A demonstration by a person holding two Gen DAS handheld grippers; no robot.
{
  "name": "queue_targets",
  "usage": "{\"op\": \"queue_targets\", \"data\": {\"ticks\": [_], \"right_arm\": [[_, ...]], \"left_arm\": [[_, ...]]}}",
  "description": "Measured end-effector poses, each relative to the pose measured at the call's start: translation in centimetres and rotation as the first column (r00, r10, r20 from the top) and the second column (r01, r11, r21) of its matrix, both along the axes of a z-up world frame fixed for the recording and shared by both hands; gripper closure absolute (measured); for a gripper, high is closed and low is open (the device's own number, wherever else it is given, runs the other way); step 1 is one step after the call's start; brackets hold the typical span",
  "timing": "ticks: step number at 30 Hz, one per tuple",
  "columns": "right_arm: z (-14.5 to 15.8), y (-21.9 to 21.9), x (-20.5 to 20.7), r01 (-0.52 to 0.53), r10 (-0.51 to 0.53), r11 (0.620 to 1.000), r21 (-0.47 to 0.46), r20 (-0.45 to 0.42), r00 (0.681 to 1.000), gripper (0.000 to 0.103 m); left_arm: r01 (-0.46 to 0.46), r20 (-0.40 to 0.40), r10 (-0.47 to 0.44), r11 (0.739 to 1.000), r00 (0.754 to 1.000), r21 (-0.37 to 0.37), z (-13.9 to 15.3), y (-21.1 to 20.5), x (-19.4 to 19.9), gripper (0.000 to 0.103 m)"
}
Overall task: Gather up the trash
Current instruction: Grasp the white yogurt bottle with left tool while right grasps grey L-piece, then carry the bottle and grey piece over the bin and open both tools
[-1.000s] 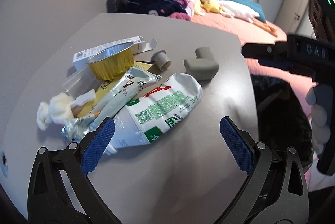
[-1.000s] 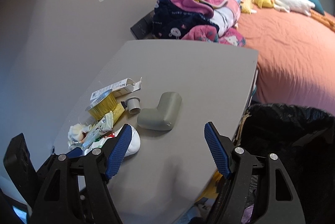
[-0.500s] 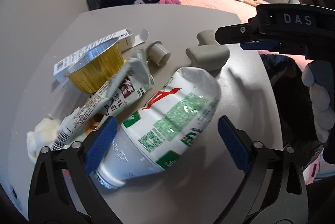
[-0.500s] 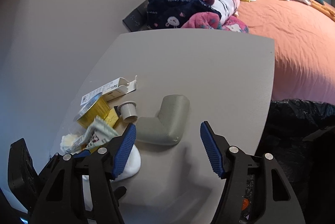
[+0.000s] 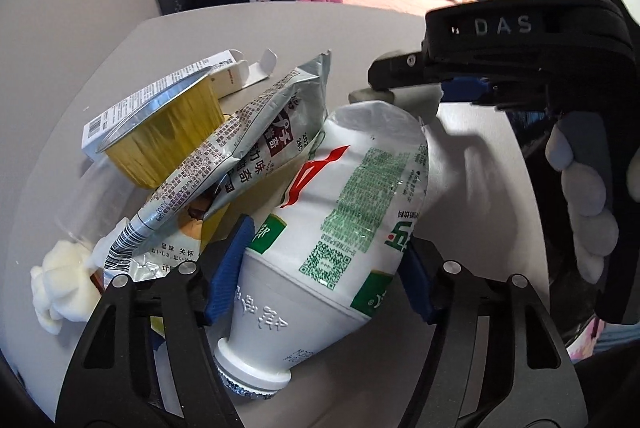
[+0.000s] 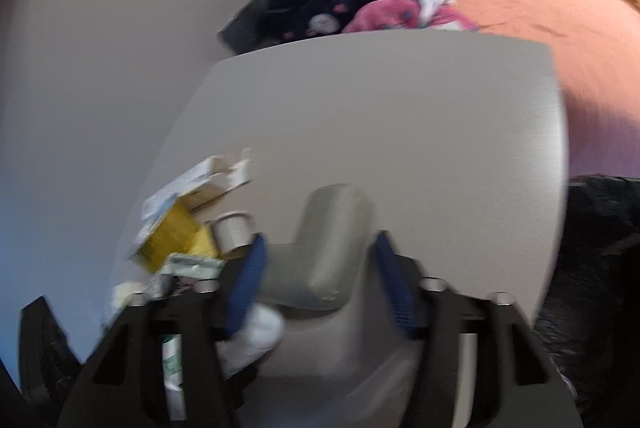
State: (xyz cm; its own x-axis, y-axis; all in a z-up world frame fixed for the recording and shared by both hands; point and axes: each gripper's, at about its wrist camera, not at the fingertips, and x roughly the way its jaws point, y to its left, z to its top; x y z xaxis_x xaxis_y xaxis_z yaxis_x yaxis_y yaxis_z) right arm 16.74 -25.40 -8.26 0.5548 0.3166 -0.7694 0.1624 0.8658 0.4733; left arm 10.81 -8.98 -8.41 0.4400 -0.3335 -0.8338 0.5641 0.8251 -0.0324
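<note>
Straddling white bottle (image 5: 340, 228): left claw (image 5: 324, 276).

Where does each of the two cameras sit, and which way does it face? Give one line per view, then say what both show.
Left wrist: on the left gripper, looking along its fingers at the white bottle between them; the gloved right hand shows.
Right wrist: on the right gripper, facing the grey corner guard and the bed; its own fingers show.
Shared: table, gold foil cup, guard.
</note>
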Motion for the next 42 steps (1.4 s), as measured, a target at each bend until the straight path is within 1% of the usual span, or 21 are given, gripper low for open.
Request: {"op": "queue_targets", "data": {"ticks": [1, 2, 3, 5, 7, 10, 15, 22, 26, 30, 42], "right_arm": [[0.1, -0.1, -0.1, 0.0, 0.0, 1.0, -0.004, 0.007, 1.0, 0.054], [0.3, -0.2, -0.2, 0.0, 0.0, 1.0, -0.001, 0.015, 1.0, 0.056], [0.4, -0.3, -0.2, 0.005, -0.005, 1.0, 0.0, 0.022, 1.0, 0.059], [0.6, -0.7, -0.3, 0.006, -0.007, 1.0, 0.021, 0.029, 1.0, 0.061], [0.9, -0.9, -0.5, 0.008, -0.009, 1.0, 0.022, 0.041, 0.999, 0.063], [1.6, -1.2, -1.0, 0.013, -0.016, 0.999, 0.037, 0.063, 0.998, 0.063], [3.2, -1.8, -1.8, 0.019, -0.025, 0.998, 0.057, 0.097, 0.995, 0.063], [5.6, -3.2, -3.3, 0.037, -0.044, 0.998, 0.052, 0.149, 0.988, 0.063], [6.8, -4.0, -4.2, 0.042, -0.051, 0.998, 0.052, 0.173, 0.984, 0.063], [7.8, -5.1, -5.4, 0.051, -0.06, 0.997, 0.053, 0.187, 0.981, 0.063], [9.4, -6.8, -9.5, 0.047, -0.057, 0.998, 0.05, 0.224, 0.973, 0.063]], "left_arm": [[-0.013, 0.001, 0.013, 1.0, 1.0, -0.014, 0.1, 0.2, -0.1, 0.046], [-0.027, -0.004, 0.027, 0.999, 1.0, -0.035, 0.2, 0.6, -0.2, 0.049], [-0.047, -0.018, 0.046, 0.997, 0.999, -0.06, 0.3, 1.0, -0.2, 0.058], [-0.073, -0.042, 0.069, 0.993, 0.997, -0.097, 0.4, 1.5, -0.3, 0.059], [-0.086, -0.048, 0.081, 0.989, 0.996, -0.124, 0.5, 1.7, -0.5, 0.061], [-0.103, -0.067, 0.093, 0.98, 0.993, -0.172, 0.9, 1.9, -0.9, 0.061], [-0.119, -0.059, 0.109, 0.968, 0.992, -0.221, 2.2, 2.1, -1.8, 0.061], [-0.107, -0.007, 0.109, 0.962, 0.994, -0.252, 4.9, 1.4, -3.3, 0.061], [-0.105, 0.009, 0.111, 0.958, 0.994, -0.267, 5.9, 0.8, -4.0, 0.061], [-0.103, 0.019, 0.113, 0.953, 0.993, -0.285, 6.7, 0.2, -4.8, 0.061], [-0.086, 0.048, 0.105, 0.95, 0.993, -0.299, 8.0, -1.1, -6.6, 0.061]]}}
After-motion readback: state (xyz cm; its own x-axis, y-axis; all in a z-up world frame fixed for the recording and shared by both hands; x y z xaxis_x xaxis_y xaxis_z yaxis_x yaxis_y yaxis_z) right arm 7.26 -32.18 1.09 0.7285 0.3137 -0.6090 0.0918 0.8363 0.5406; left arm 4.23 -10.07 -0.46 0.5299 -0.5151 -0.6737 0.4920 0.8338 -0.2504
